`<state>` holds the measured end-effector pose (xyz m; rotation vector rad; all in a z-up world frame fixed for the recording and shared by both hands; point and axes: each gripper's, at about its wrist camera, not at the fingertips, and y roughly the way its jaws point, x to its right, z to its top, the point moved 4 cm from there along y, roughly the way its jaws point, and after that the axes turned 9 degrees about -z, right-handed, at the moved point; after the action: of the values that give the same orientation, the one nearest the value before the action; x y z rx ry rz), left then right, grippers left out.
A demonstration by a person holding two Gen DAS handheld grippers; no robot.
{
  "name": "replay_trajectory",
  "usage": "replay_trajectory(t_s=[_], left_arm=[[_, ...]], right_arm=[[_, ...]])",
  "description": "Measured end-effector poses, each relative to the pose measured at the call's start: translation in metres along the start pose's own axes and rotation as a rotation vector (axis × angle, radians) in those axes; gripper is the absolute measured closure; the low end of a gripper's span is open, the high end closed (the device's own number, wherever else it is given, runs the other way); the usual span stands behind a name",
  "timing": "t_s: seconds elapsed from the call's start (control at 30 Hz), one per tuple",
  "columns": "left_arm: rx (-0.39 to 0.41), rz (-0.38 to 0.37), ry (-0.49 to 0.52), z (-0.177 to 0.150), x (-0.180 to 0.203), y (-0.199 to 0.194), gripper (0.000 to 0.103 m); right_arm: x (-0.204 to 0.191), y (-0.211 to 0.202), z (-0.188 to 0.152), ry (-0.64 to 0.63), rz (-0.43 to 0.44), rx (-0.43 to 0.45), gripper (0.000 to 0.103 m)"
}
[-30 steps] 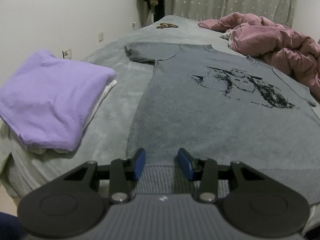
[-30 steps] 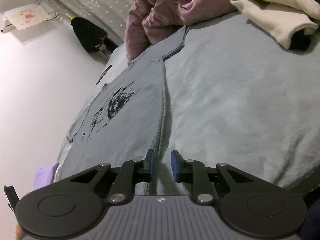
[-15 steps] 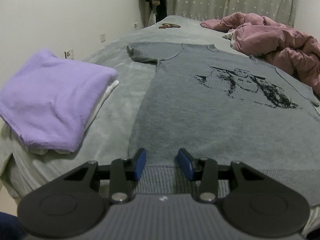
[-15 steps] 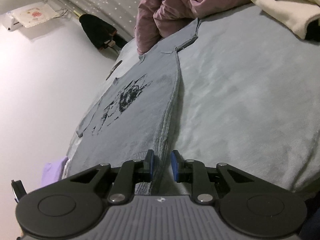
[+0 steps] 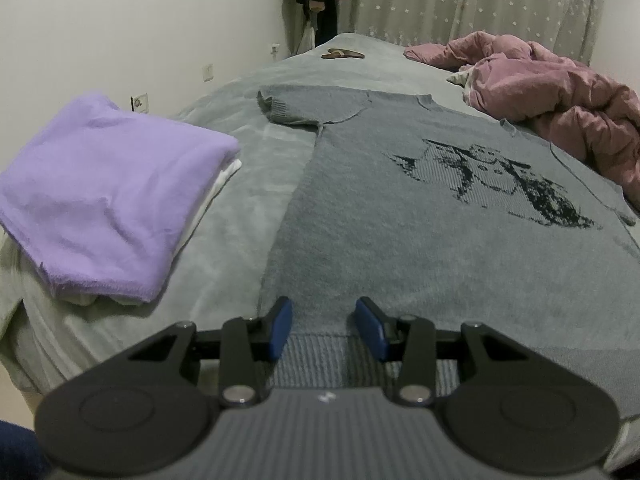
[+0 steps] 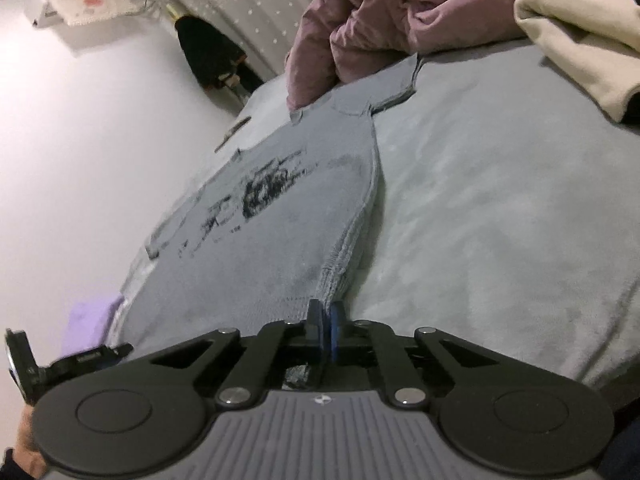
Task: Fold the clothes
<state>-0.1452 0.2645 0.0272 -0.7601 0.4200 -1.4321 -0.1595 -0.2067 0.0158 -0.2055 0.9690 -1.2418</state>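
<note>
In the left wrist view, the grey sweater (image 5: 420, 216) lay flat on the bed (image 5: 248, 184), from 12 to 3 o'clock. The left gripper (image 5: 324, 322) hovered wide open and empty over the ribbed hem, a good place to take hold.

In the right wrist view, the right gripper (image 6: 325, 326) was pinched closed on the hem corner. The knit looked soft, light and limp.

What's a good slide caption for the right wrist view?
Right gripper shut on the grey sweater at its hem corner, lifting it off the bed.
</note>
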Motion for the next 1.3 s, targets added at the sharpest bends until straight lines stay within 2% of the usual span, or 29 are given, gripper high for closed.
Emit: replay_trajectory(t_s=[0.1,0.17,0.37,0.43,0.47,0.57,0.63,0.77,0.83,0.9,1.0,1.1,1.3], left_arm=[[0.001,0.007,-0.015,0.0,-0.005,-0.002,0.073],[0.004,0.008,-0.019,-0.001,-0.008,-0.004,0.076],[0.02,-0.004,-0.068,0.0,-0.019,-0.016,0.076],[0.028,-0.007,-0.092,0.0,-0.024,-0.021,0.069],[0.034,-0.002,-0.117,0.0,-0.028,-0.024,0.056],[0.041,-0.02,-0.164,-0.001,-0.038,-0.026,0.054],[0.039,-0.02,-0.15,-0.002,-0.039,-0.025,0.054],[0.027,-0.015,-0.107,-0.003,-0.034,-0.019,0.047],[0.019,0.005,-0.067,-0.004,-0.028,-0.016,0.051],[0.015,0.018,-0.008,-0.006,-0.02,-0.013,0.075],[0.018,0.029,0.051,-0.009,-0.012,-0.015,0.091],[0.022,0.029,0.044,-0.008,-0.013,-0.021,0.095],[0.022,0.014,-0.004,0.001,-0.023,-0.032,0.096]], right_arm=[[0.007,-0.009,0.004,0.069,0.01,0.001,0.097],[0.015,-0.01,0.003,0.092,-0.021,-0.016,0.098],[0.016,-0.009,0.0,0.055,-0.116,-0.03,0.098],[0.011,-0.015,0.0,0.037,-0.117,-0.017,0.098],[0.011,-0.016,0.0,0.032,-0.119,-0.013,0.098],[0.014,-0.012,-0.002,0.021,-0.152,-0.026,0.098],[0.013,-0.008,-0.004,0.002,-0.179,-0.031,0.098],[0.003,-0.007,-0.004,-0.051,-0.208,-0.015,0.098],[0.003,-0.005,-0.005,-0.057,-0.212,-0.017,0.098],[0.005,-0.005,-0.006,-0.055,-0.209,-0.016,0.098],[0.003,-0.008,-0.005,-0.055,-0.205,-0.006,0.098],[0.0,-0.014,-0.002,-0.057,-0.189,0.01,0.098],[-0.007,-0.029,0.006,-0.039,-0.145,0.032,0.098]])
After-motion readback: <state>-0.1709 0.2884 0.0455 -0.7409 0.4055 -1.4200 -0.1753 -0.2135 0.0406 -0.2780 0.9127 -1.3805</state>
